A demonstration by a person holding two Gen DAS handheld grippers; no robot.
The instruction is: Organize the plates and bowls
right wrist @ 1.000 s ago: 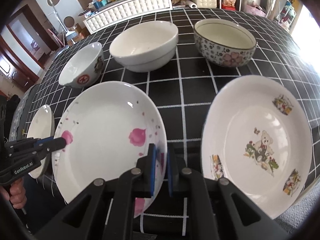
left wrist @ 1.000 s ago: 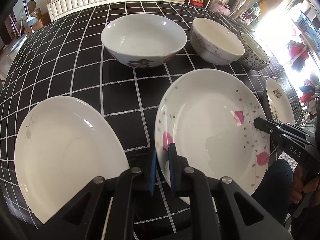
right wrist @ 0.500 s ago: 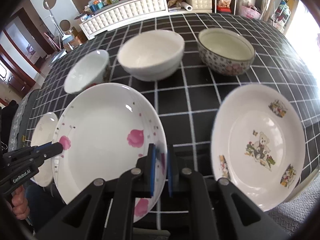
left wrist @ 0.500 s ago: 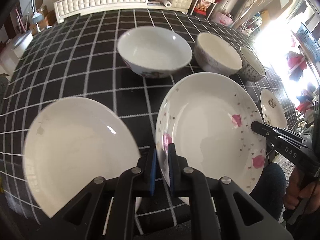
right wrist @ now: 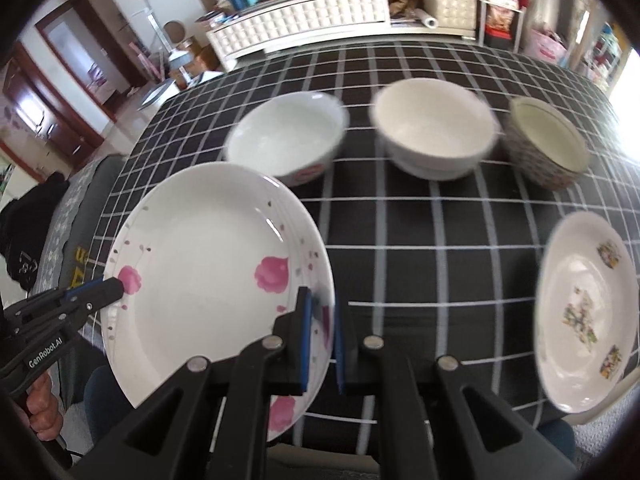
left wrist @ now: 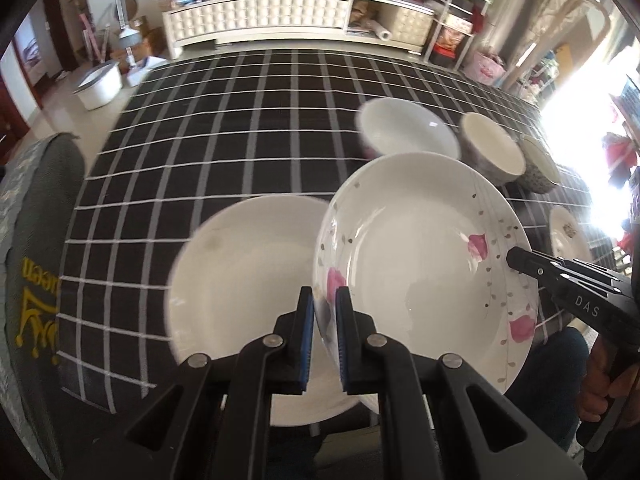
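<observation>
**Both claws clamped on the pink-flower plate, plate off the counter**

Left wrist view: left claw (left wrist: 322,336) pinched narrow on the near-left rim of the pink-flower plate (left wrist: 424,276). Right claw (left wrist: 514,258) grips the opposite rim, a hand (left wrist: 604,380) behind it. Plate is tilted, its left edge overlapping the plain white plate (left wrist: 244,280), which lies flat on the checked counter (left wrist: 240,152). Only this view shows the plain plate. Beyond the flower plate: three bowls, partly hidden, blurred. Right of it, a sliver of the cartoon plate (left wrist: 566,232).

Right wrist view: right claw (right wrist: 322,336) narrow on the flower plate's (right wrist: 200,264) right rim; left claw (right wrist: 114,290) on its far-left rim. Bowls fully seen here: white bowl (right wrist: 286,136), cream bowl (right wrist: 434,132), patterned bowl (right wrist: 546,140) in a row behind the flower plate. Cartoon plate (right wrist: 588,312) is well to its right.
</observation>
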